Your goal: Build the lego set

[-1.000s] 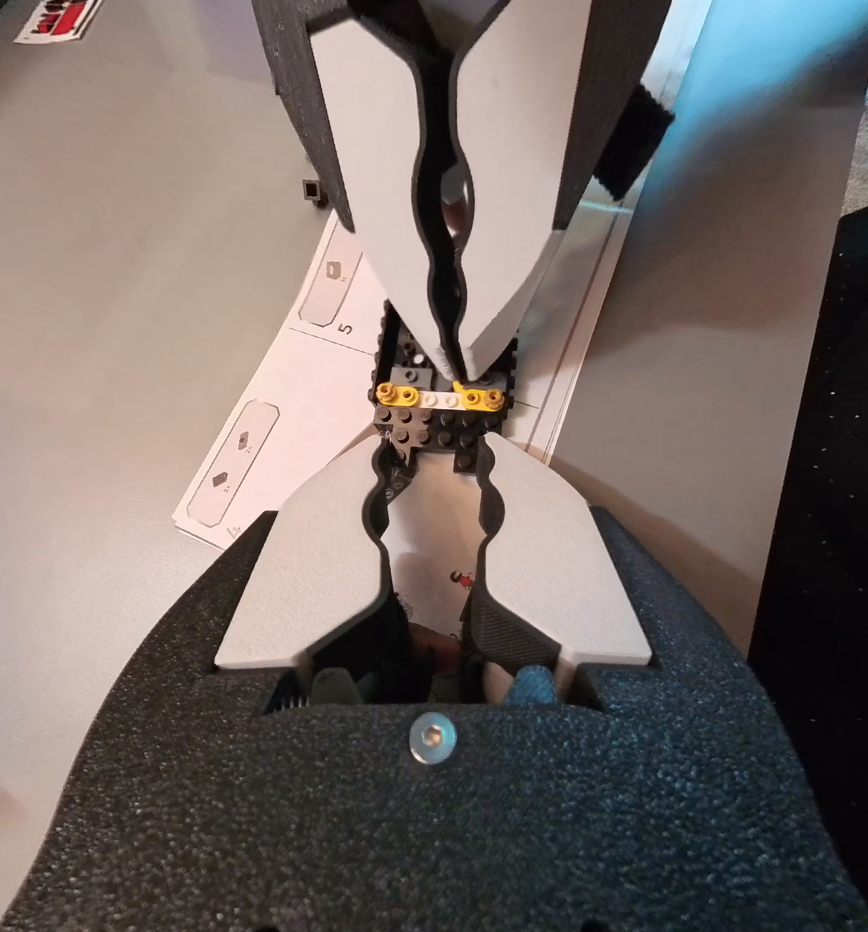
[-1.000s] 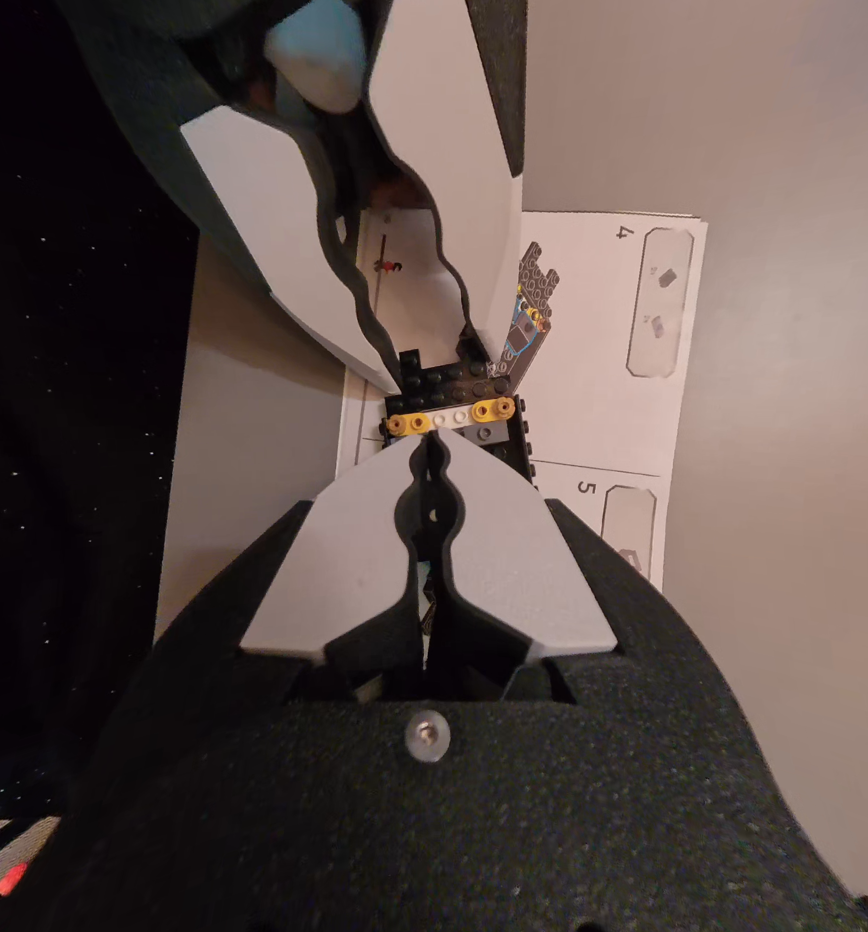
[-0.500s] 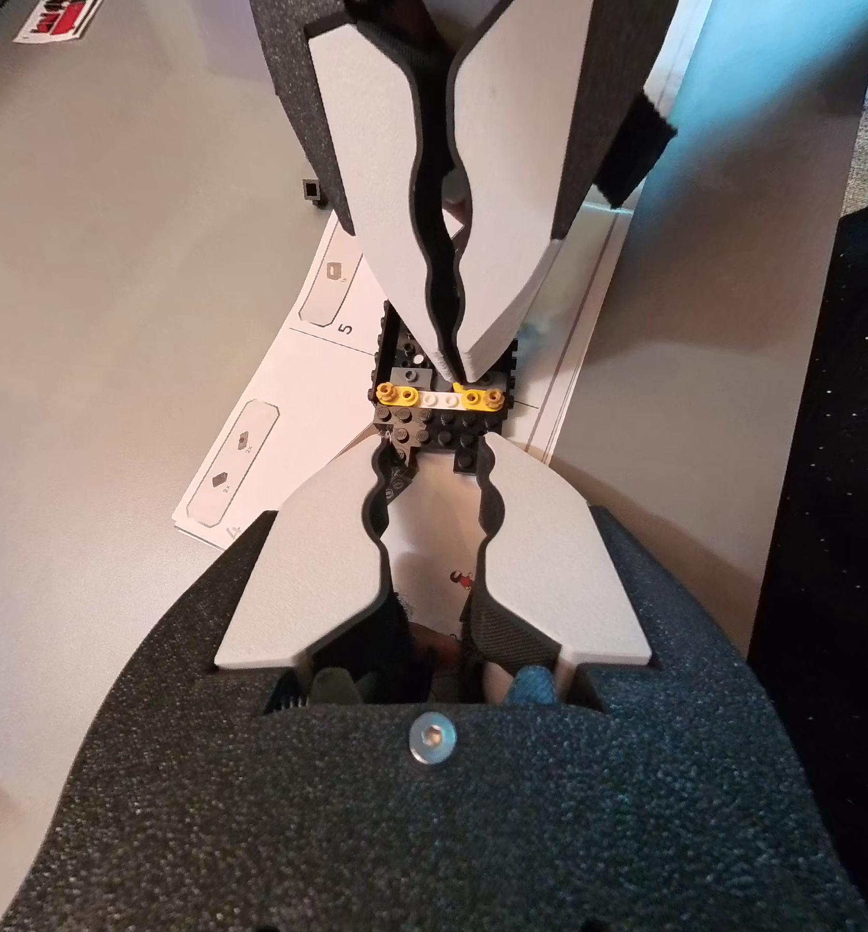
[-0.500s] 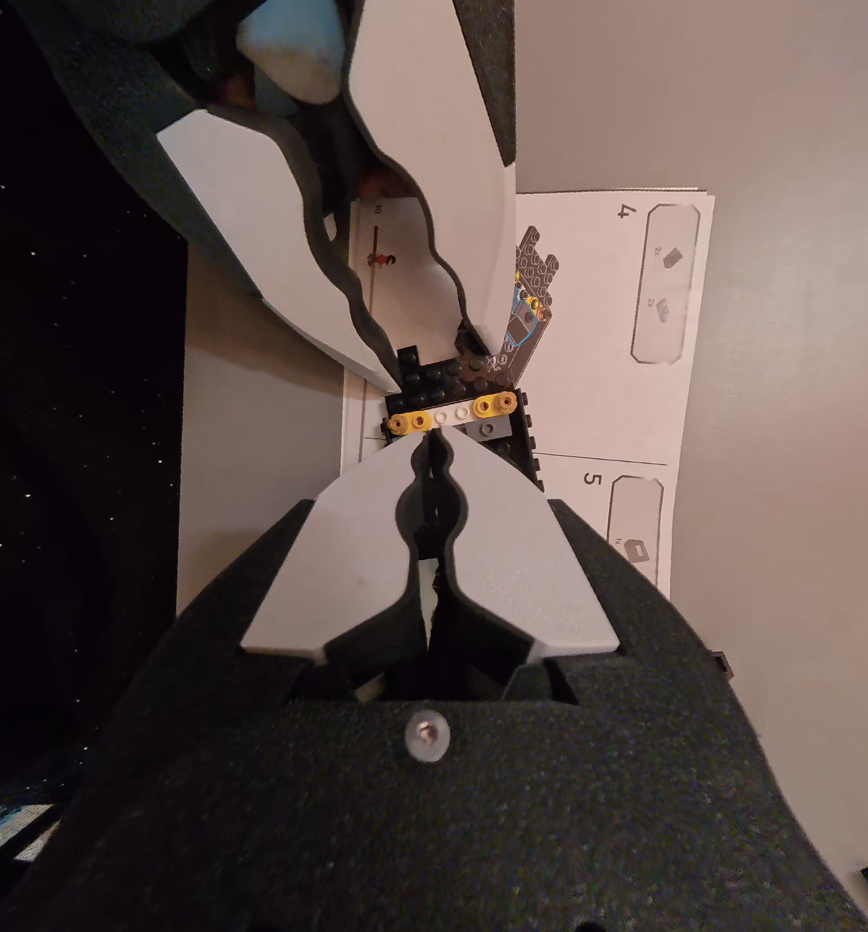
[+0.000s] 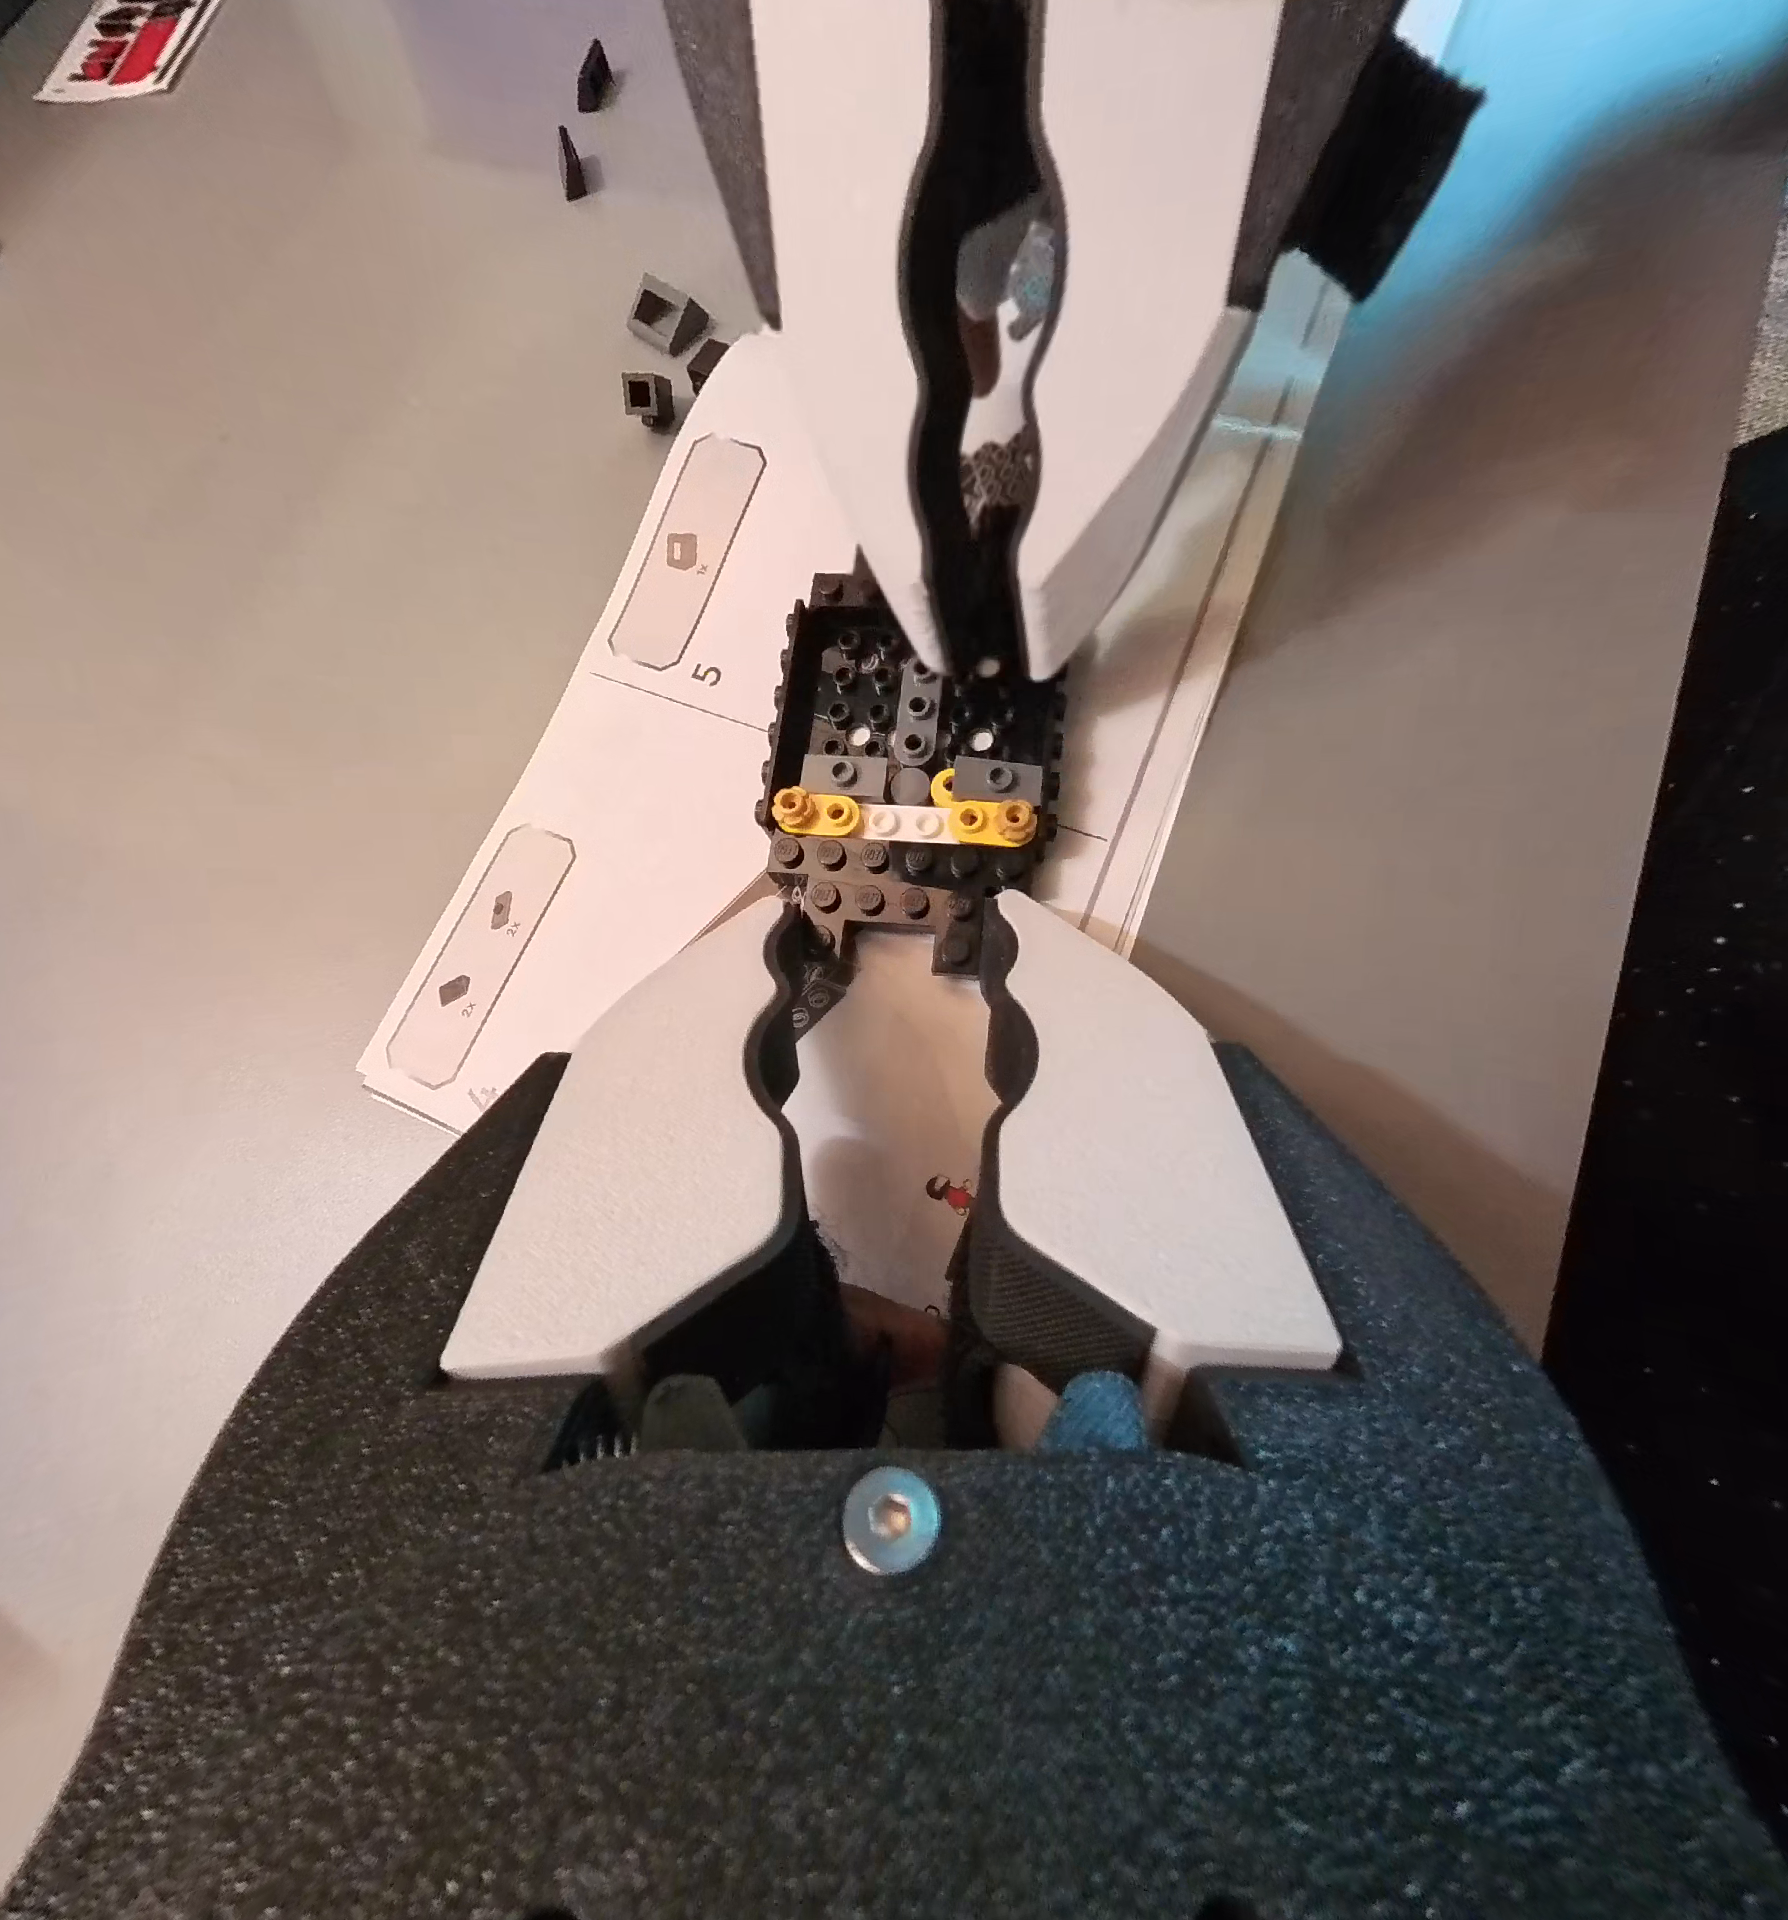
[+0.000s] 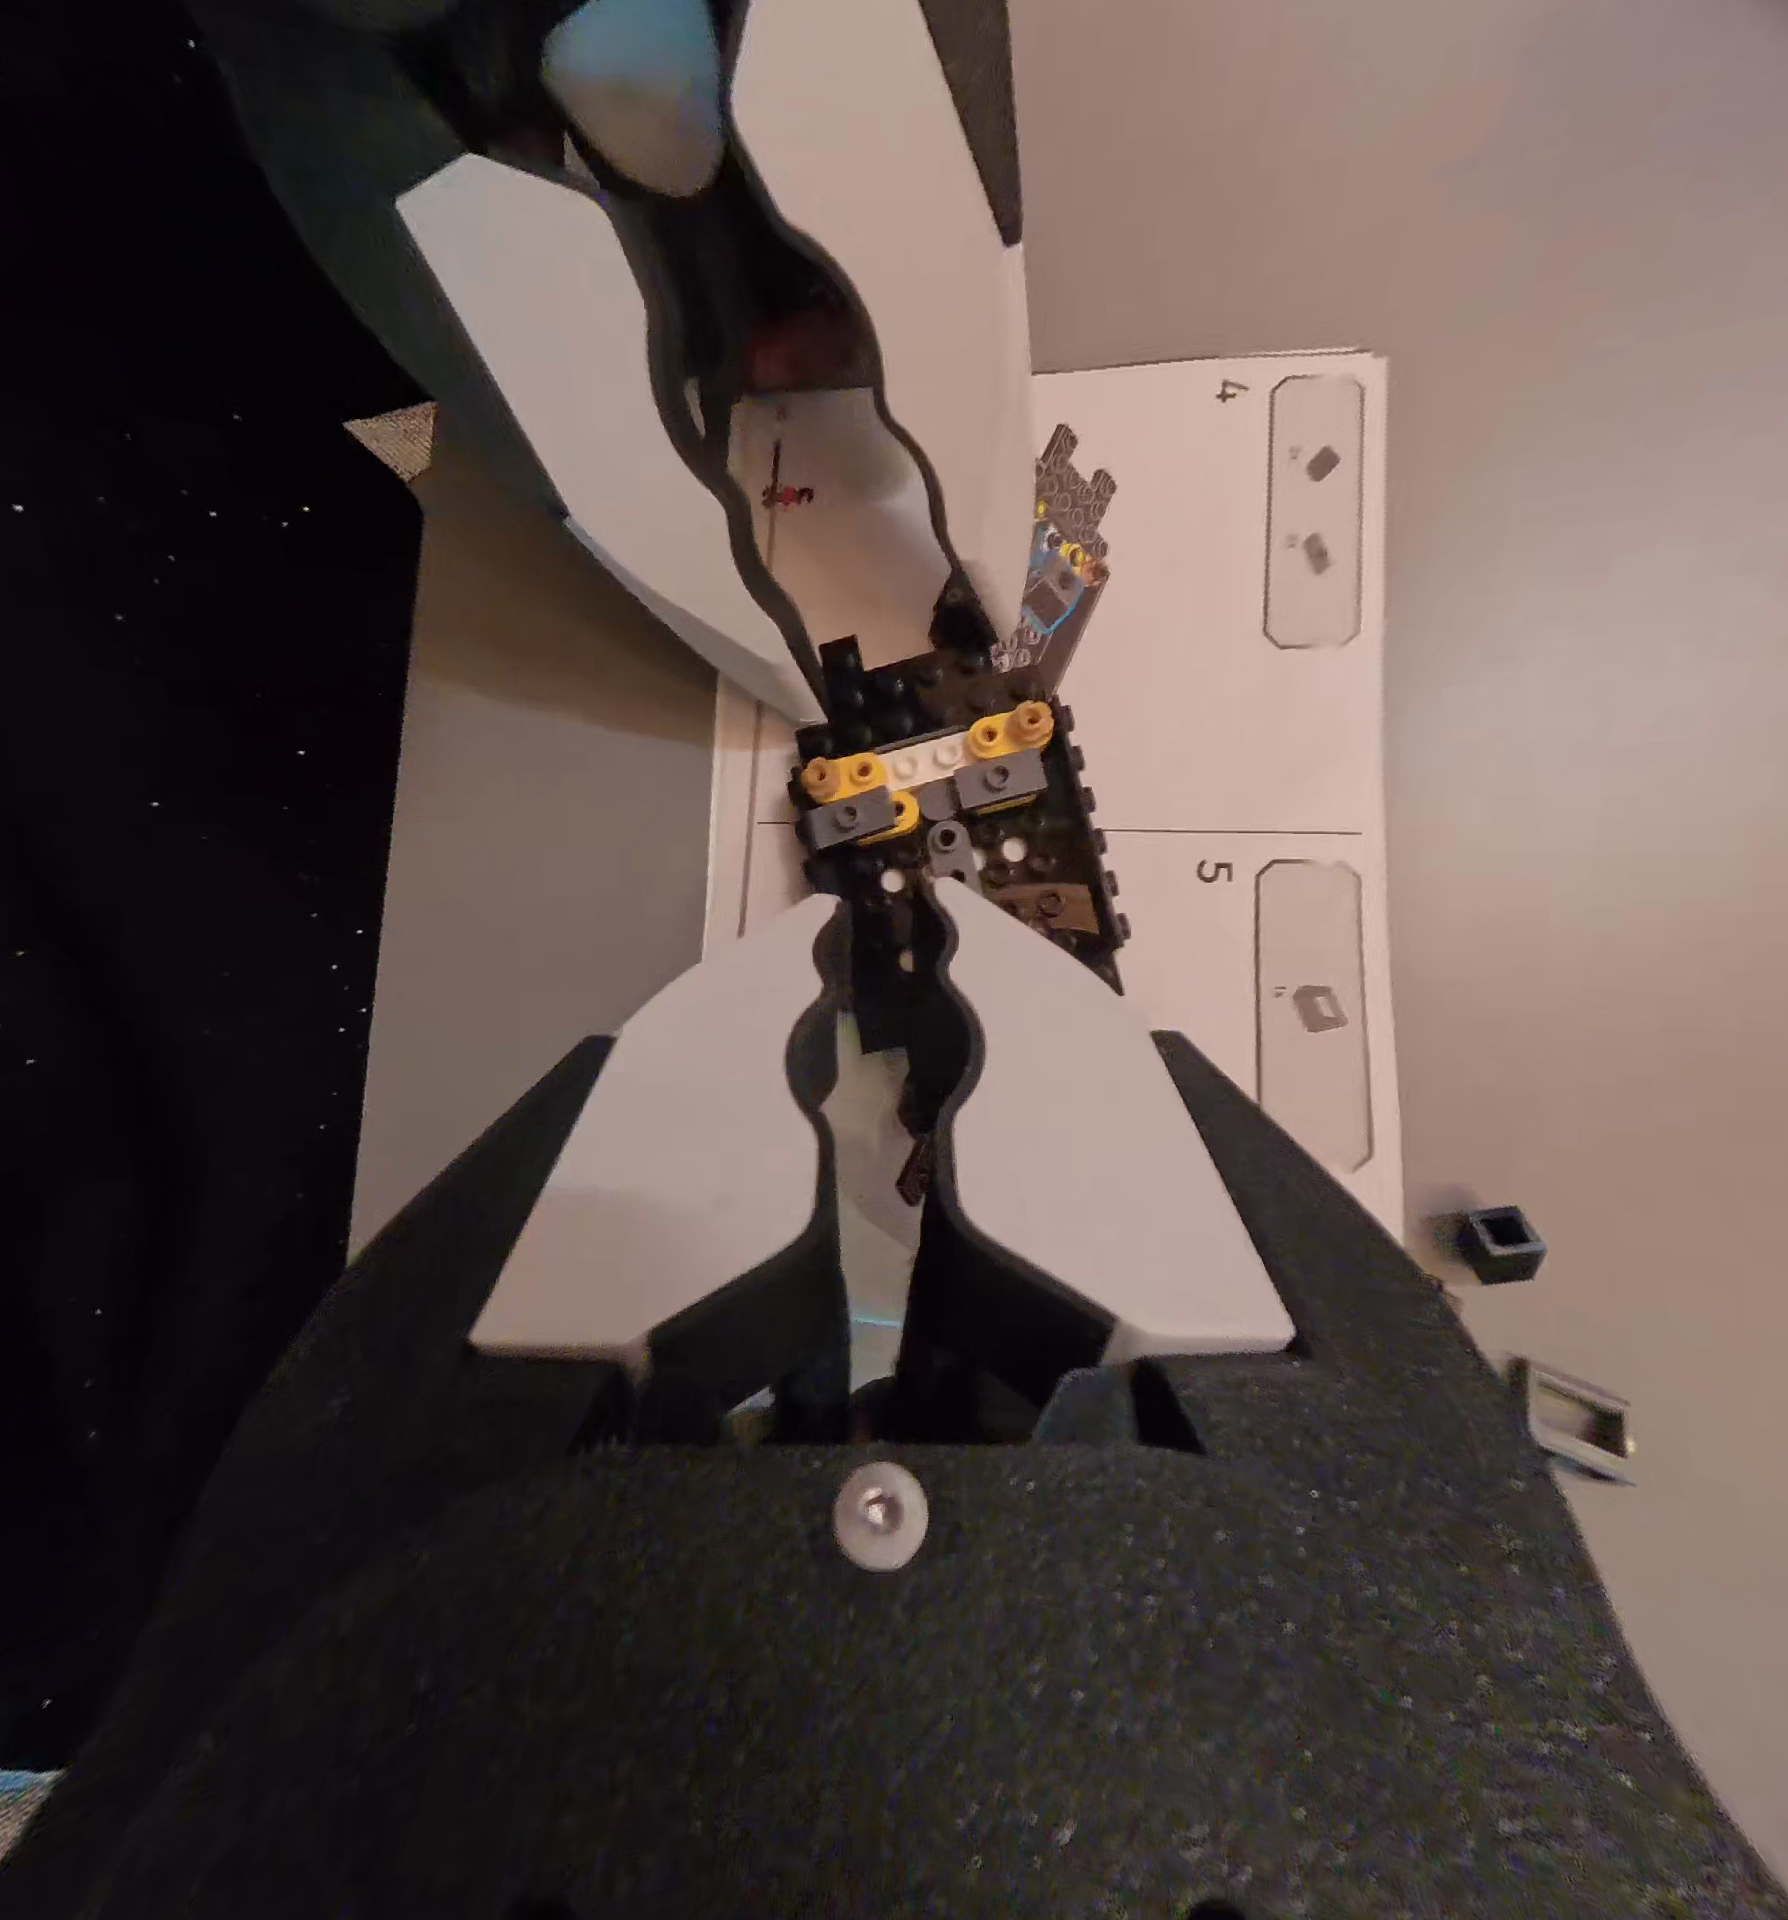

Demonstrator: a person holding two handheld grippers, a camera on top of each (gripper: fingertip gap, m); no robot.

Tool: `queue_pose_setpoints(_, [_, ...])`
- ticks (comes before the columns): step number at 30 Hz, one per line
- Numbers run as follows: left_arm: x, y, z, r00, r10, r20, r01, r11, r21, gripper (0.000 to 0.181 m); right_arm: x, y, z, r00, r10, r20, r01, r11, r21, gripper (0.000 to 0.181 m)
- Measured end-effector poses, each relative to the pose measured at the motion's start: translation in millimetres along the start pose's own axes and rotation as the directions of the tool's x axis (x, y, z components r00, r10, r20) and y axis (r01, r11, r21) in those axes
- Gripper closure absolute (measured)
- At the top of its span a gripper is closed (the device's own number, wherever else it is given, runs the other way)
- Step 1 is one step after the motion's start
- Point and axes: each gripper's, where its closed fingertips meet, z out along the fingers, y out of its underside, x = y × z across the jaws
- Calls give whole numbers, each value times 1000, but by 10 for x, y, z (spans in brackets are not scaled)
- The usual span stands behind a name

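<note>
Left wrist view first. Your left gripper [image 5: 885,920] is clamped on the near end of the black lego model [image 5: 905,790], one fingertip on each side of its stepped black plate, and holds it just above the open instruction booklet [image 5: 599,831]. Directly ahead of the tips runs a row of two yellow pieces [image 5: 817,814] with a white piece [image 5: 905,824] between them; beyond that sit two grey plates and the studded floor of the model. At the far end your right gripper [image 5: 978,649] stands over the model, its jaws a narrow gap apart with nothing visible between the tips. Loose dark pieces [image 5: 661,322] lie on the grey table [image 5: 194,571], well off to the left beyond the booklet.

Right wrist view. The right gripper [image 6: 937,888] has its tips just over the model's [image 6: 931,821] studded floor, slightly parted and empty so far as can be seen. A small grey piece [image 6: 947,844] sits immediately ahead of the tips, apart from them. The left gripper [image 6: 885,665] grips the opposite end. Further loose pieces [image 6: 1492,1242] lie back to the right, beside the booklet [image 6: 1233,727].

Judgement: a small piece looks freshly seated, and the build is in its early numbered steps. Your next move likely calls for lifting the right gripper clear and fetching a loose piece, while you keep the left clamp steady so the model does not twist.
</note>
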Motion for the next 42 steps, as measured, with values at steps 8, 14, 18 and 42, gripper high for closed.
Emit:
queue_pose_setpoints(8, [1, 2, 2, 1000, -6, -5, 6, 1000, -1, 148, 12, -23, -20, 1000, -17, -15, 18, 999, 40, 167])
queue_pose_setpoints(14, [0, 4, 2, 1000, -7, -5, 7, 1000, -1, 148, -57, -129, 50, 999, -20, 50, 17, 998, 65, 166])
queue_pose_setpoints(18, [-25, 0, -2, 1000, -1, 18, 1, 1000, 2, 144, -50, -131, 115, 996, -4, 93, 0, 999, 40, 164])
queue_pose_setpoints(42, [113, -81, 59, 994, 106, -14, -106, 994, 24, 151, -78, -145, 109, 996, -33, 80, 26, 996, 83, 171])
